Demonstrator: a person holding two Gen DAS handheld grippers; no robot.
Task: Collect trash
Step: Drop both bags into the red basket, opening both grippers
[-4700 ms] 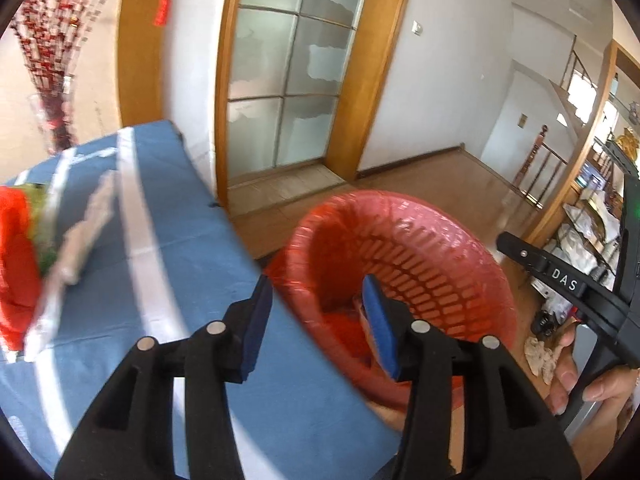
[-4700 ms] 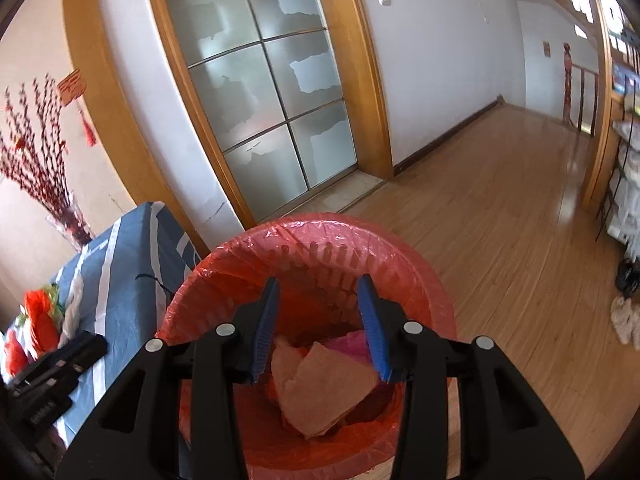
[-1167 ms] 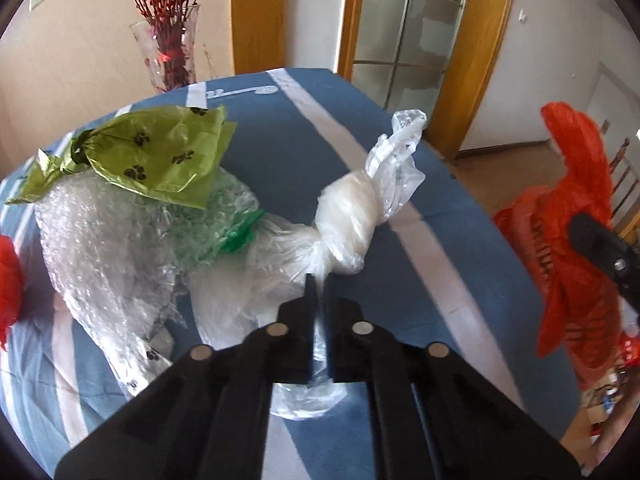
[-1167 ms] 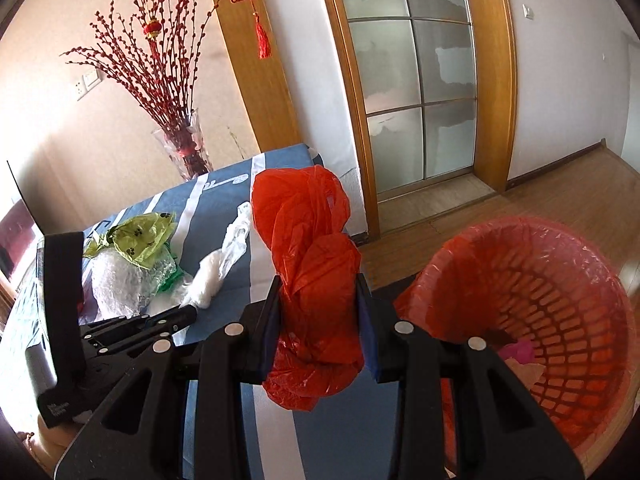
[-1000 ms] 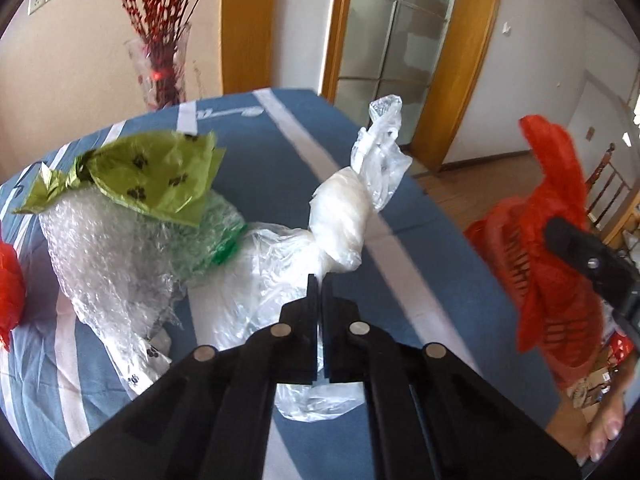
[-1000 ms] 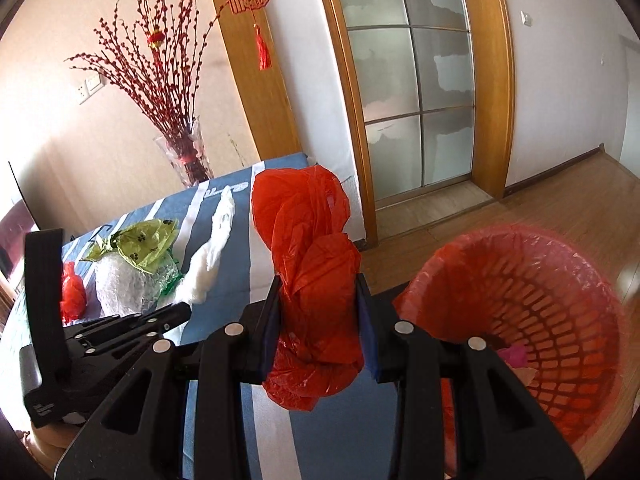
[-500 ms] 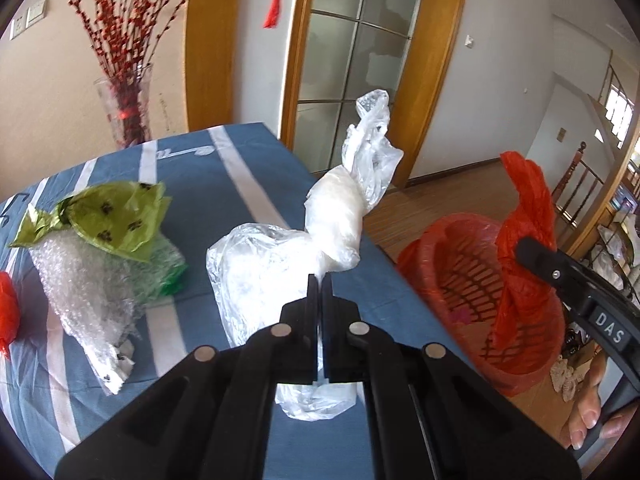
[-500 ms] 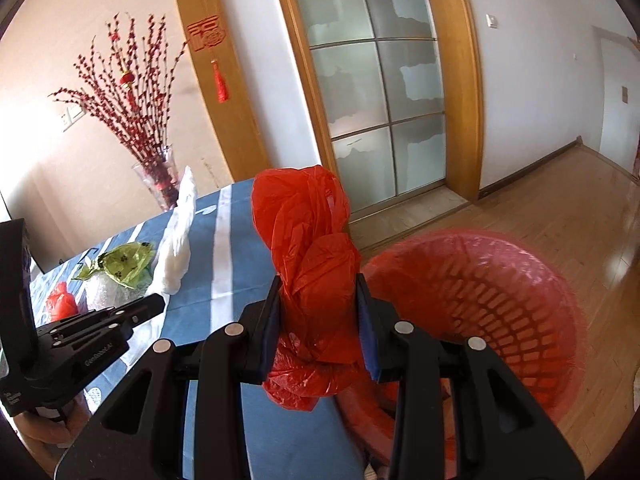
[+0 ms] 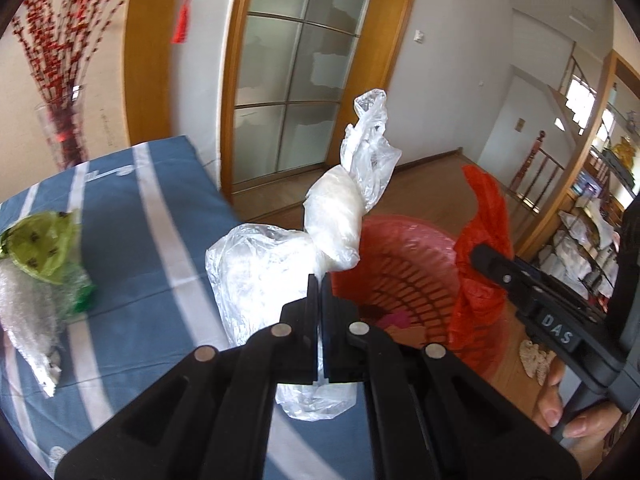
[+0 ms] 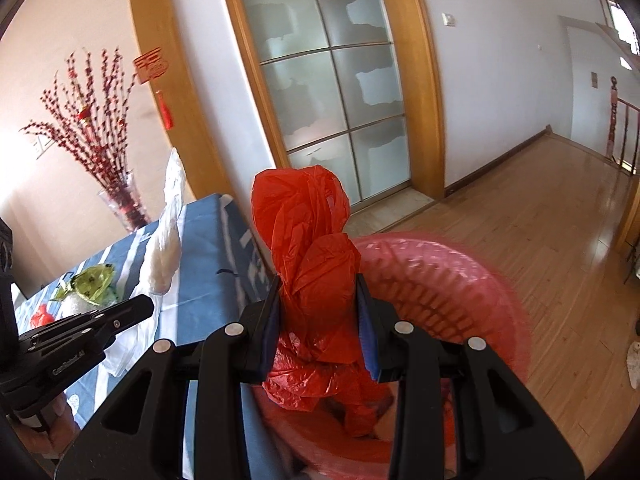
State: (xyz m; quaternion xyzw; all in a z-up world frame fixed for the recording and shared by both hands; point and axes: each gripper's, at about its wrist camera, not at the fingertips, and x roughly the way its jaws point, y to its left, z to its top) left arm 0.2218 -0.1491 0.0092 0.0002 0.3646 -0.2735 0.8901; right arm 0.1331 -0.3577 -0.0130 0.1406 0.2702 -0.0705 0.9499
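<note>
My left gripper (image 9: 319, 284) is shut on a clear plastic bag (image 9: 332, 216), knotted in the middle, and holds it in the air at the table's edge beside the red basket (image 9: 404, 256). My right gripper (image 10: 318, 312) is shut on a crumpled red plastic bag (image 10: 308, 240) and holds it over the near rim of the red basket (image 10: 460, 280), which is lined with a red bag. The red bag (image 9: 486, 216) and the right gripper also show in the left wrist view, over the basket's far side. The clear bag (image 10: 168, 240) shows at left in the right wrist view.
A blue striped tablecloth (image 9: 132, 240) covers the table. On it lie a green paw-print bag (image 9: 40, 248) on bubble wrap (image 9: 28, 320), and a small red bag (image 10: 42, 314). A vase of red branches (image 10: 120, 200) stands at the back. Wooden floor (image 10: 540, 220) lies to the right.
Both grippers moved right from the table toward the basket, each carrying its bag. The clear bag left the table; the red bag now hangs over the basket.
</note>
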